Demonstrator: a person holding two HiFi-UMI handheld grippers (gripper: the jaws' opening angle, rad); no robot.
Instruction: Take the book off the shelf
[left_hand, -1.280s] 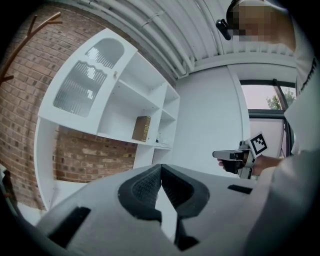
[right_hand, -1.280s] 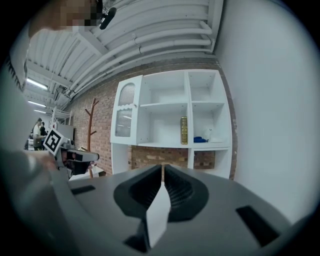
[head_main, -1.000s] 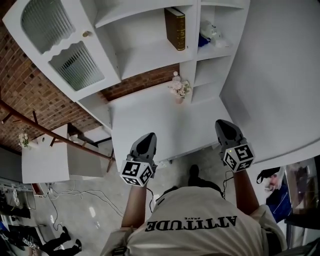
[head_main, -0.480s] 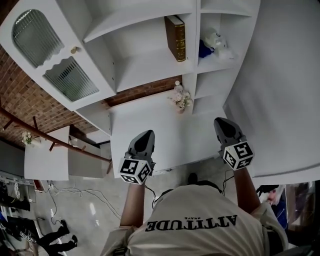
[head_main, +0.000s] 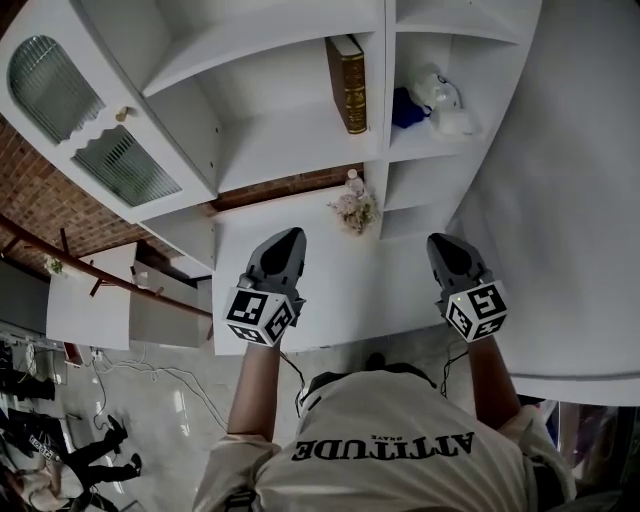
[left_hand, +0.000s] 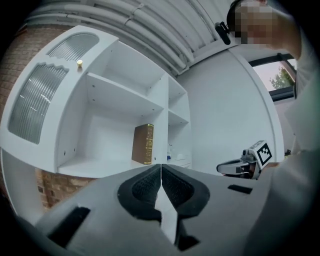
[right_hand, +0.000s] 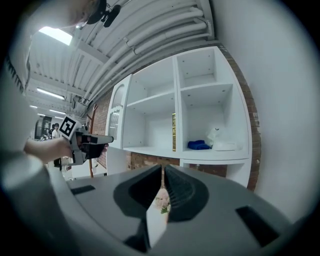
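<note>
Shelving (head_main: 290, 145), white and tall, fills the scene. Brown book (head_main: 347, 83) stands upright in its wide middle bay, against the right divider, untouched. Left gripper (head_main: 288, 238) and right gripper (head_main: 441, 245) hover well below that bay, over the desk (head_main: 350, 275), jaws pressed together, empty. Task looks unstarted: reaching, gripping and lifting out all remain.
</note>
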